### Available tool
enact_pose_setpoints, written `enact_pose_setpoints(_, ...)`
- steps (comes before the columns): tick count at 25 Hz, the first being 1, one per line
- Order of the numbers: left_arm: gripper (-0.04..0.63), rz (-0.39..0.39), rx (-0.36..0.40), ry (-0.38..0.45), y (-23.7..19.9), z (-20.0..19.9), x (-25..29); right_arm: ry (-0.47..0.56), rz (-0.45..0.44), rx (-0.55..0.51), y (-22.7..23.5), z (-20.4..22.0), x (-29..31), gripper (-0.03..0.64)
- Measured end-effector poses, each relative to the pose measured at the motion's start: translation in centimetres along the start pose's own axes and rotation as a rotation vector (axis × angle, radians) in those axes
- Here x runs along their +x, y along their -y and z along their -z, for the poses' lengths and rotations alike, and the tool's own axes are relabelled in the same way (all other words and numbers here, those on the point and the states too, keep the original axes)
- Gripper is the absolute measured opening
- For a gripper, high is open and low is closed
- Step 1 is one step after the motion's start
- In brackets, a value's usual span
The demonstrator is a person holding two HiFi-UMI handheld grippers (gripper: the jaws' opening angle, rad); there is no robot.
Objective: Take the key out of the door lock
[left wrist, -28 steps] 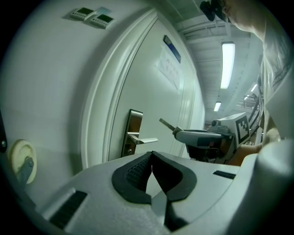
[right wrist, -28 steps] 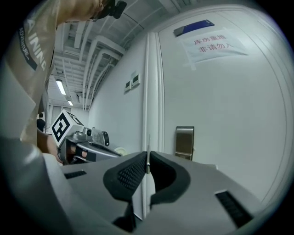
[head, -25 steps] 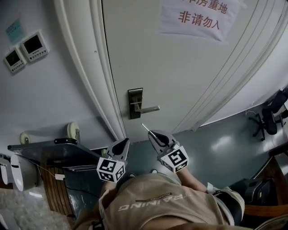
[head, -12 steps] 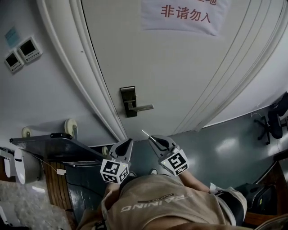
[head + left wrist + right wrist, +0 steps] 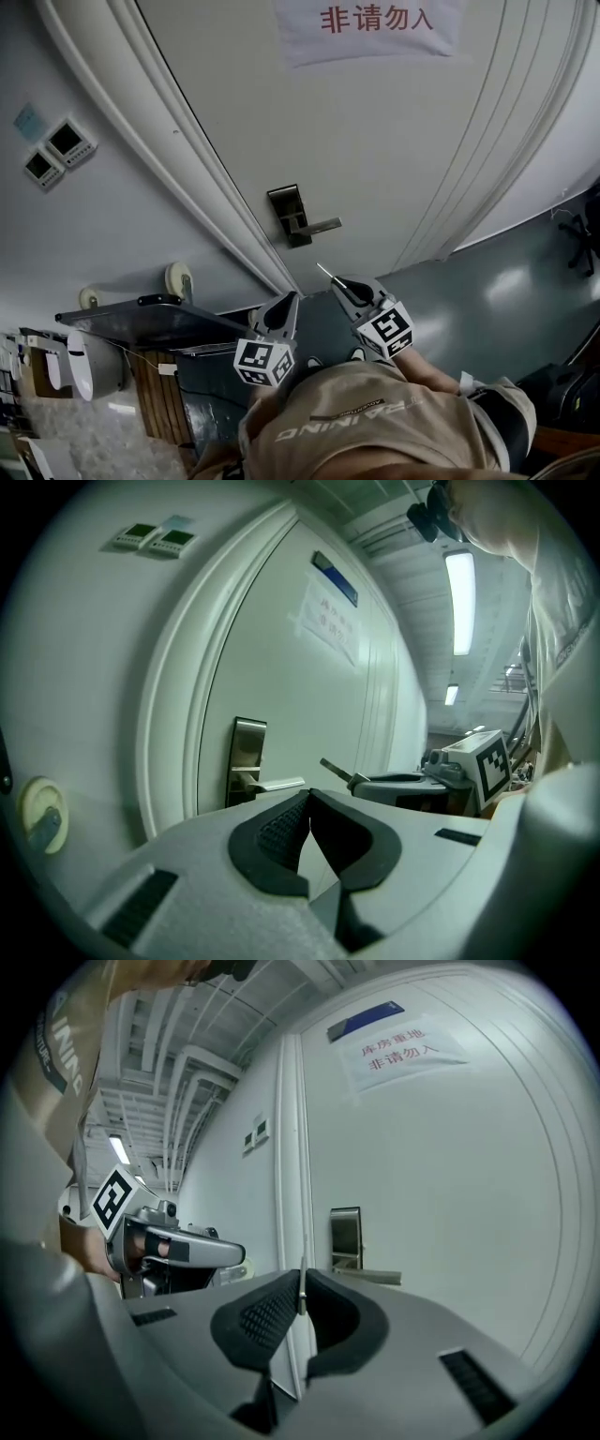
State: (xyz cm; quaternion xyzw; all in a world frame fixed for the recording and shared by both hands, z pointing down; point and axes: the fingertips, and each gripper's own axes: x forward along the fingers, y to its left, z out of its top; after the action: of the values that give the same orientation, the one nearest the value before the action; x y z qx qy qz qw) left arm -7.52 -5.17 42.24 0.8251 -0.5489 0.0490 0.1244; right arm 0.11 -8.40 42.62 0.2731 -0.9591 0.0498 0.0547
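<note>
The steel lock plate [image 5: 289, 214] with its lever handle [image 5: 321, 226] is on the white door [image 5: 394, 122]. No key shows in the lock. My right gripper [image 5: 343, 283] is shut on the key [image 5: 327, 273], a thin metal blade that sticks out toward the door, a short way below the handle. In the right gripper view the key [image 5: 302, 1283] stands upright between the pads, with the lock plate [image 5: 346, 1238] beyond it. My left gripper [image 5: 286, 302] hangs beside it to the left, shut with nothing in it. The left gripper view shows the key [image 5: 334, 767] and the lock plate [image 5: 247, 761].
A paper notice with red characters [image 5: 370, 23] hangs high on the door. Two wall panels [image 5: 58, 150] sit left of the door frame. A dark shelf [image 5: 141, 323] juts out at lower left. An office chair [image 5: 591, 220] stands at the right edge.
The view has swung and tilted, so the door and lock sit differently in frame. Both grippers have drifted slightly right; the right one still holds the key clear of the lock.
</note>
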Motion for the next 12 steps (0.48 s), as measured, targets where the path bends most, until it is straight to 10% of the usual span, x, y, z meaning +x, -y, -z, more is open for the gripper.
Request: enact_pose_setpoints(12,0.006,0.027,-0.019,0.001,-1.8,0.0,-1.8,-0.017,0.030,-0.033,-1.9,-0.2,1.6,0.018)
